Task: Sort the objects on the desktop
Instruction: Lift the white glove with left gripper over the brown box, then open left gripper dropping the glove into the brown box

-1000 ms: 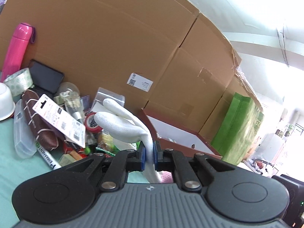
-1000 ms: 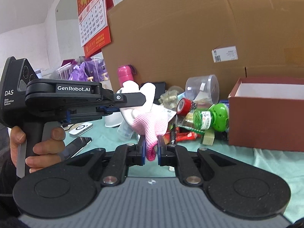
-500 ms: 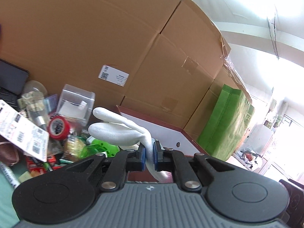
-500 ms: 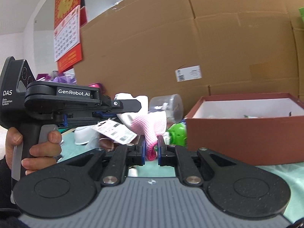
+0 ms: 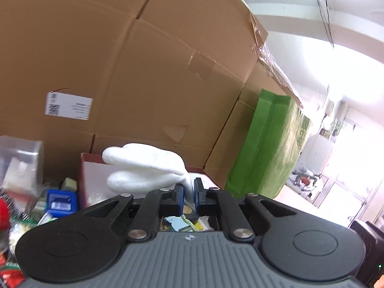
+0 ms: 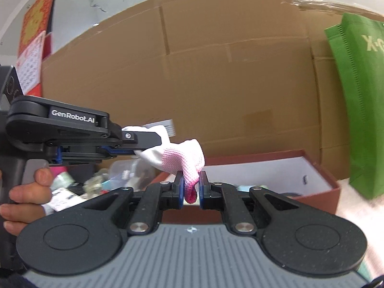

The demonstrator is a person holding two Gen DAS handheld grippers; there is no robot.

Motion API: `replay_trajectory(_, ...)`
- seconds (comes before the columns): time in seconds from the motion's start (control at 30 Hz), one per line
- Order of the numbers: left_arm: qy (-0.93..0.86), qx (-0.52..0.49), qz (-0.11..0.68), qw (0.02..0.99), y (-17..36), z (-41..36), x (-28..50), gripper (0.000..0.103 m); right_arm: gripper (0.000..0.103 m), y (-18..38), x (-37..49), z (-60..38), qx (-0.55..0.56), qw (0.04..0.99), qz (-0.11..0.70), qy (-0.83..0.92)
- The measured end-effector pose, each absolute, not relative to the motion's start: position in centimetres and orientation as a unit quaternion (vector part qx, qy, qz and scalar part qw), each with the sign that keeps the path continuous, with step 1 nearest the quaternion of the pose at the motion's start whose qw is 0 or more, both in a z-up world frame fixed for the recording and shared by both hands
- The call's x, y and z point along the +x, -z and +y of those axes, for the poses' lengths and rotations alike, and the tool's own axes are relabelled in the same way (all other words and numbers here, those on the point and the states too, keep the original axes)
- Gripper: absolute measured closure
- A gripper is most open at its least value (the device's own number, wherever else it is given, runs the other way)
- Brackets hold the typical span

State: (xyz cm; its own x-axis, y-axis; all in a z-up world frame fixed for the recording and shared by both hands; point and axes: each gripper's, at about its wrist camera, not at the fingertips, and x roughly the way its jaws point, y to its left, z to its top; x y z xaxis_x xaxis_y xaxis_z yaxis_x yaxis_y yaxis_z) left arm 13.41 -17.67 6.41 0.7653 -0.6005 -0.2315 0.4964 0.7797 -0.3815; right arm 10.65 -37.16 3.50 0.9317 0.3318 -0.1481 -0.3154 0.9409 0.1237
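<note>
A white glove with a pink knit cuff (image 6: 184, 158) is held by both grippers. My left gripper (image 5: 189, 193) is shut on the white finger end of the glove (image 5: 146, 168). My right gripper (image 6: 191, 187) is shut on the pink cuff. The left gripper also shows in the right wrist view (image 6: 144, 141), coming in from the left, held by a hand. The glove hangs in the air above the near left part of the open red-brown box (image 6: 319, 168), which has a white inside and holds a few small items.
Large cardboard boxes (image 6: 216, 84) stand right behind the red-brown box. A green bag (image 6: 360, 96) stands at the right. A pile of small items (image 5: 28, 192), with a clear plastic container and a blue pack, lies left of the box.
Both grippers have carried the glove to the right, from over the pile of items to over the red-brown box. Both stay shut on it.
</note>
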Motion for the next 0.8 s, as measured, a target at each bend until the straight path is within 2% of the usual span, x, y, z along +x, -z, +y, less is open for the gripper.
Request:
replay_trajectory(0.4,0.285,-0.143,0.237,0.917,-4.3,-24.8,22.4,0.095,0.092,0.1,19.0,-43.9,0.117,0.985,0.121,-0.016)
replay_trajectory(0.47,0.280,-0.143,0.232,0.920,-3.6,-24.8,22.6,0.075,0.090,0.2,18.8,-43.5,0.091,0.989,0.116,-0.015)
replay_trajectory(0.5,0.280,-0.147,0.227,0.921,-3.3,-24.6,22.5,0.050,0.076,0.1,18.7,-43.3,0.081,0.990,0.112,-0.011)
replay_trajectory(0.53,0.276,-0.154,0.222,0.922,-3.0,-24.5,22.4,0.031,0.063,0.1,18.5,-43.2,0.077,0.992,0.104,-0.008)
replay_trajectory(0.57,0.269,-0.161,0.215,0.925,-2.8,-24.3,22.2,0.026,0.051,0.1,18.2,-43.0,0.074,0.992,0.098,-0.007)
replay_trajectory(0.63,0.268,-0.170,0.204,0.926,-2.6,-24.0,21.8,0.014,0.051,0.1,17.8,-42.4,0.060,0.994,0.090,-0.015)
replay_trajectory(0.7,0.278,-0.166,0.204,0.924,-2.7,-23.9,21.6,0.007,0.047,0.2,17.6,-42.0,0.050,0.995,0.084,-0.016)
replay_trajectory(0.8,0.280,-0.157,0.203,0.925,-2.8,-23.7,21.3,0.003,0.039,0.4,17.3,-42.4,0.055,0.995,0.085,-0.016)
